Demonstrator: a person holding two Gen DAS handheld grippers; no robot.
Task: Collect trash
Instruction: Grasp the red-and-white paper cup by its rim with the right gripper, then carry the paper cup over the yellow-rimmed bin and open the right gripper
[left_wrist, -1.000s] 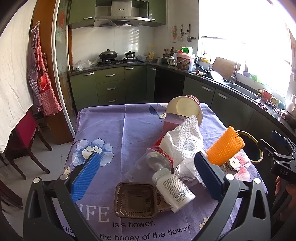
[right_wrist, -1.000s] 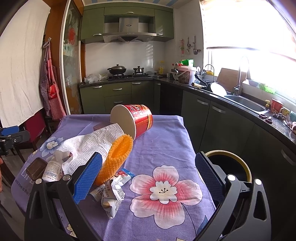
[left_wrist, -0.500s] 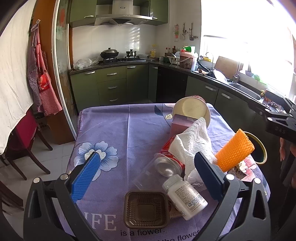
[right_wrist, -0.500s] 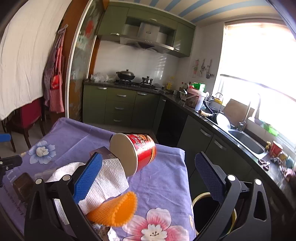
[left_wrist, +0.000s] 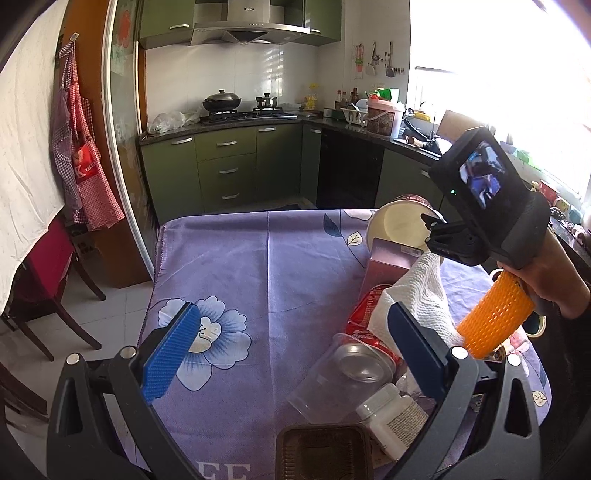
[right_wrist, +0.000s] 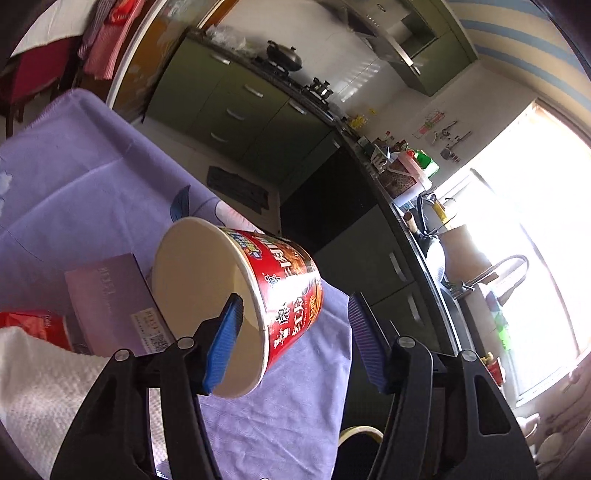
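In your left wrist view, your left gripper (left_wrist: 291, 354) stands wide with nothing between its pads, above the purple tablecloth (left_wrist: 240, 266). The trash lies at the right: a clear plastic cup (left_wrist: 332, 384), a white bottle (left_wrist: 391, 417), a paper towel (left_wrist: 417, 299).

In your right wrist view, your right gripper (right_wrist: 295, 343) is closing around the rim of the red noodle cup (right_wrist: 236, 299), which lies on its side; one pad is inside the mouth, the other is apart from the wall.
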